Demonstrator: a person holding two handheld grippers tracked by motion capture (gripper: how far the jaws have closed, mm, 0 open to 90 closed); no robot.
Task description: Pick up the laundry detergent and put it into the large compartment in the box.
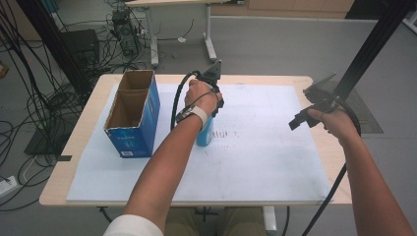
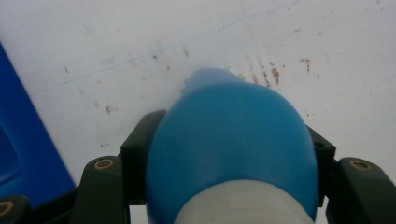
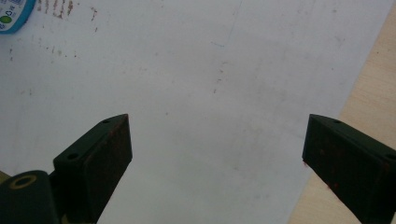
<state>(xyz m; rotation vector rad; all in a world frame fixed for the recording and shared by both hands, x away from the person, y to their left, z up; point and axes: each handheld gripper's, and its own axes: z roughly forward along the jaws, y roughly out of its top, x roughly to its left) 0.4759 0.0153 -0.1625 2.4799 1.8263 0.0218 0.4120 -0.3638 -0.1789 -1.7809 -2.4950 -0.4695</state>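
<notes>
Centrally on the white mat, a blue bottle is seen standing upright in the high view, its long axis vertical and its base on the mat; it is placed just right of the blue cardboard box, apart from it. The bottle is gripped near its top by the left gripper, which is pointed downward from above; the person's left hand is wrapped around the gripper's body, with a strap at the wrist.

From the left gripper view, the bottle is looked down along its length; the rounded blue shoulder is widened toward the camera, the body is tapered away toward the mat, and a white band is seen at the bottom edge of the picture. The 2 black jaws are pressed against the bottle's 2 sides, so the bottle is clamped between them. A strip of the blue box is caught at the left edge; brownish specks on the mat are made out here far more clearly than from above.

The right gripper is held in the right hand above the mat's right edge, well apart from the bottle. In the right gripper view its jaws are spread wide with nothing between them; the mat and a wedge of wooden table are seen beyond, and a printed edge of the bottle is glimpsed in the top left corner.
</notes>
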